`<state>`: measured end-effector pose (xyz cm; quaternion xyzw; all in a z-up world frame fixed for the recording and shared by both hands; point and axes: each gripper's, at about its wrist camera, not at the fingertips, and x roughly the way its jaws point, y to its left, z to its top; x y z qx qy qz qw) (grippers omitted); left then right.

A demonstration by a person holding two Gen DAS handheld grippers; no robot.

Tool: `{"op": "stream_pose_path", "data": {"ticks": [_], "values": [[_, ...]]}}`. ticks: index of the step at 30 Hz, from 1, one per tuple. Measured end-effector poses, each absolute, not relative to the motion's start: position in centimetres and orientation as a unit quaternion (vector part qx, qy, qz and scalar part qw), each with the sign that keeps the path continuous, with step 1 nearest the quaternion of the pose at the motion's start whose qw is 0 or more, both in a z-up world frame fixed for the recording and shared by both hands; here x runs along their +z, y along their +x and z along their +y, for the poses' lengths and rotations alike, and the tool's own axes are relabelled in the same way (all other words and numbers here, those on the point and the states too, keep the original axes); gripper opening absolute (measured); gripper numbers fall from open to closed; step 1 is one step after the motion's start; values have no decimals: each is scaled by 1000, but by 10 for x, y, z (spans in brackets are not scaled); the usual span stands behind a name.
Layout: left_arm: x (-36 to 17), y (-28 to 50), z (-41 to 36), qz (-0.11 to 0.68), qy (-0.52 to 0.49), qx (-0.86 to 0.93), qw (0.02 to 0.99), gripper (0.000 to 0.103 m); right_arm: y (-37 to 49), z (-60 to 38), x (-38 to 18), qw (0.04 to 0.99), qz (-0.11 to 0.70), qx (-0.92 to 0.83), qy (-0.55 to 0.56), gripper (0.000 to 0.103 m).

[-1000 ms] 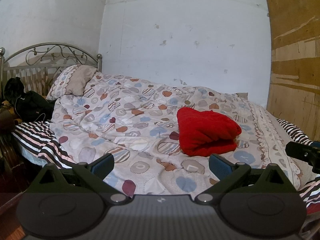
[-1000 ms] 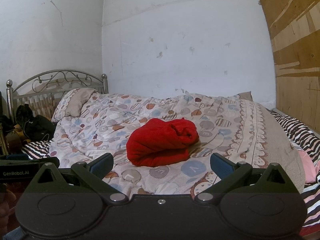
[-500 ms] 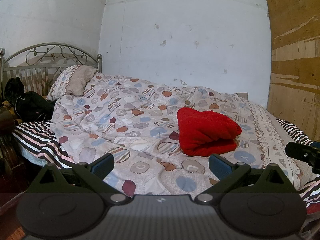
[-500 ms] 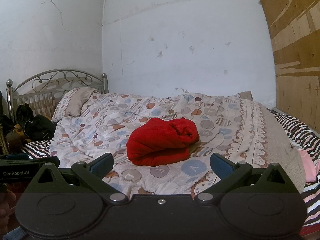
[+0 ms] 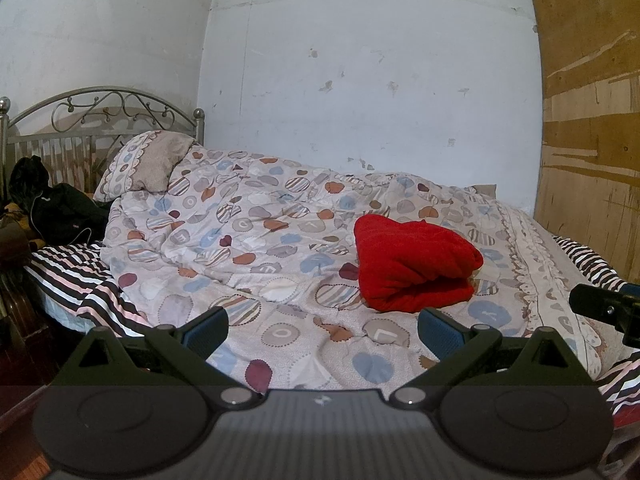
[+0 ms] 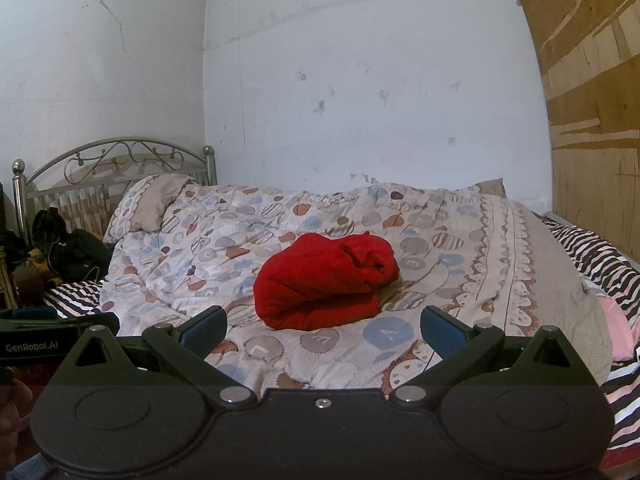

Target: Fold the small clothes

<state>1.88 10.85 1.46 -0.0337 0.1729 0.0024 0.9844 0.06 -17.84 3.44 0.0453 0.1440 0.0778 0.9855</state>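
Right gripper (image 5: 612,312) cut off by the frame's right edge

Patterned quilt (image 5: 256,248), pillow (image 5: 150,164), black bag (image 5: 64,210).

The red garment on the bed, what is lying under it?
The red garment lies on the patterned quilt. Whether anything else is beneath it is hidden by the cloth itself.

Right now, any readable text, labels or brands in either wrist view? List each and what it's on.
"GenRobot.AI": white print on the side of the left gripper, at the left edge of the right wrist view.
Single capital letters "L", "E", "V": inside circles printed on the patterned quilt.
"O", "L": on the same quilt, left wrist view.
Other quilt letters: too distorted to read.
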Motion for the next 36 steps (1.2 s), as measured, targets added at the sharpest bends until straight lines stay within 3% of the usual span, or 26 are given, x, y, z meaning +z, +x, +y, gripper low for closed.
{"op": "stream_pose_path", "data": {"ticks": [36], "values": [[9,27,116,219,-50,8,974,102,-4,-175,29,984,150,79,45,103]]}}
